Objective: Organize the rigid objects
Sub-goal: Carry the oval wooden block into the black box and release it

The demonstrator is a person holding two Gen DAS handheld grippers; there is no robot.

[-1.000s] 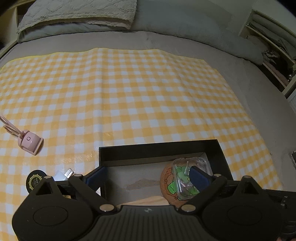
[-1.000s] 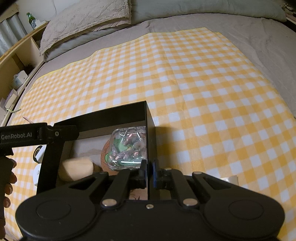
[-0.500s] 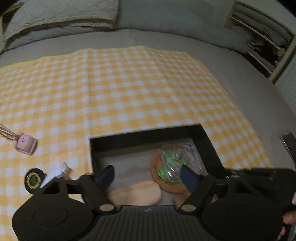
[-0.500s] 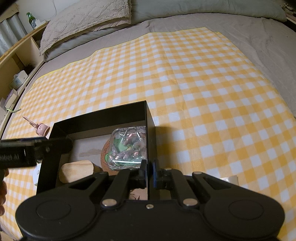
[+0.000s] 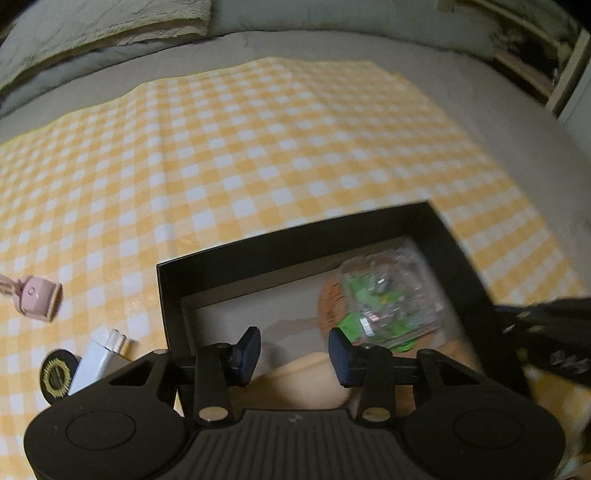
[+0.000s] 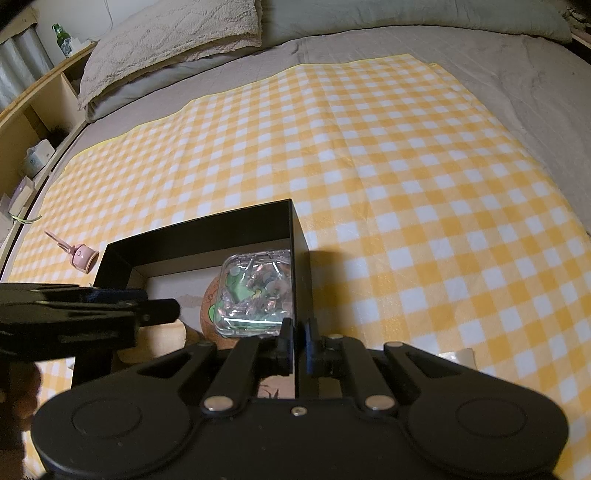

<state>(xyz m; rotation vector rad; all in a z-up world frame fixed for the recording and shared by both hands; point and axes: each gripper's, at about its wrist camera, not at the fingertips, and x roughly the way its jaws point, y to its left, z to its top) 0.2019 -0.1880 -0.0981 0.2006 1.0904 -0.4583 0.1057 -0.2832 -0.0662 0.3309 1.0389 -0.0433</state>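
A box is sitting on a cloth spread over a bed. Inside it, a clear case is lying on a round mat against the right wall, with what may be a wooden block resting at the near left. Left of the box, a small fan, an adapter and a disc are lying on the cloth.

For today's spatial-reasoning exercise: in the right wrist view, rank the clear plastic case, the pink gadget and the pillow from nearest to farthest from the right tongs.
1. The clear plastic case, inside the black box, just ahead of the right tongs, slightly left.
2. The pink gadget, on the checked cloth, well out to the left.
3. The pillow, at the far end of the bed.
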